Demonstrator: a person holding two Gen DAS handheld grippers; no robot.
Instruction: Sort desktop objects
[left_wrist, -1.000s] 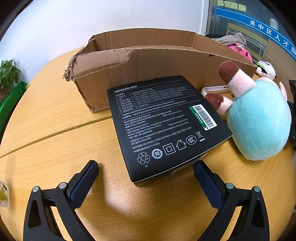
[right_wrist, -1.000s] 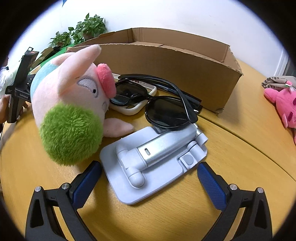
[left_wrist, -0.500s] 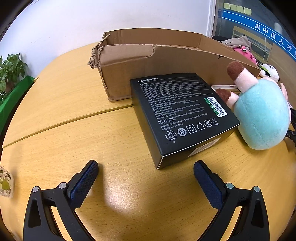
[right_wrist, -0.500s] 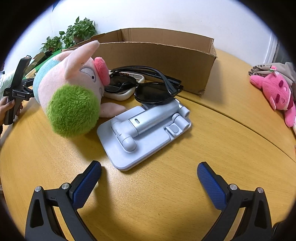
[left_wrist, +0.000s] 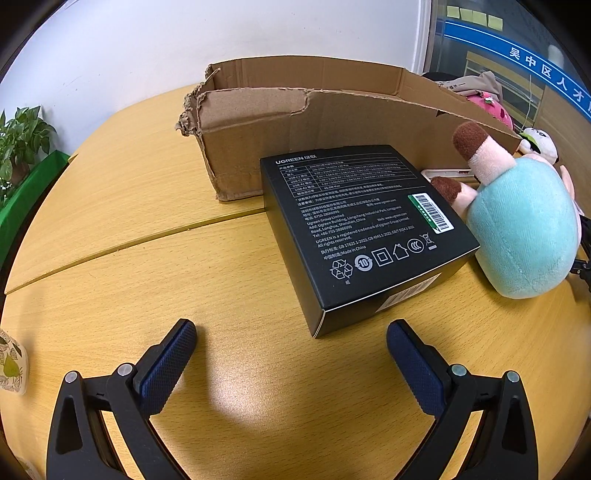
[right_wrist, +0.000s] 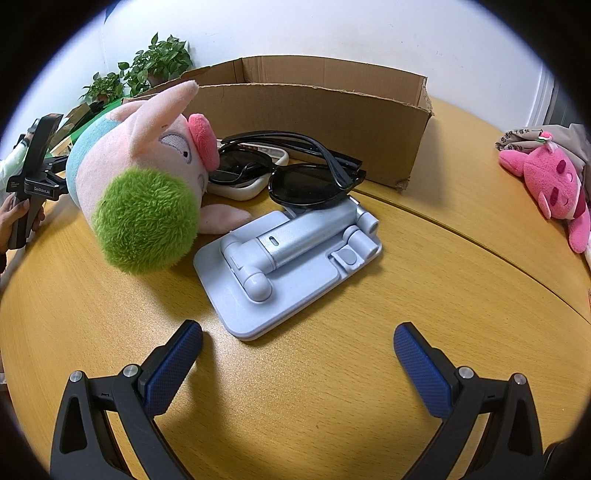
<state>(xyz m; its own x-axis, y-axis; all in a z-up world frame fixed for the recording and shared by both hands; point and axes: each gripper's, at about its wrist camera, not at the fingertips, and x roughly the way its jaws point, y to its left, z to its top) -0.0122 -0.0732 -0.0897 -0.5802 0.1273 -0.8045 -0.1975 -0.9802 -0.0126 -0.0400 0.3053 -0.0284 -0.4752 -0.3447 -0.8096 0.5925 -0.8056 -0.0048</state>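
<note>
Just ahead of spread left fingers (left_wrist: 413, 362): black box (left_wrist: 365, 229).

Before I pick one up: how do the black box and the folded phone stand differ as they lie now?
The black box is black, printed with white text and a barcode label; the phone stand is plain pale grey-blue. The box is a closed block; the stand is a thin plate with hinged arms folded flat. Sunglasses overlap the stand; nothing rests on the box. Both lie on the table.

Both cameras sit low over the table (left_wrist: 110, 258), each looking forward between its own spread tongs. The left view faces the black box (left_wrist: 362, 229) closely; the right faces the phone stand (right_wrist: 288, 258). Both share the cardboard box (left_wrist: 295, 122) and plush pig (right_wrist: 147, 177), seen from opposite sides.
</note>
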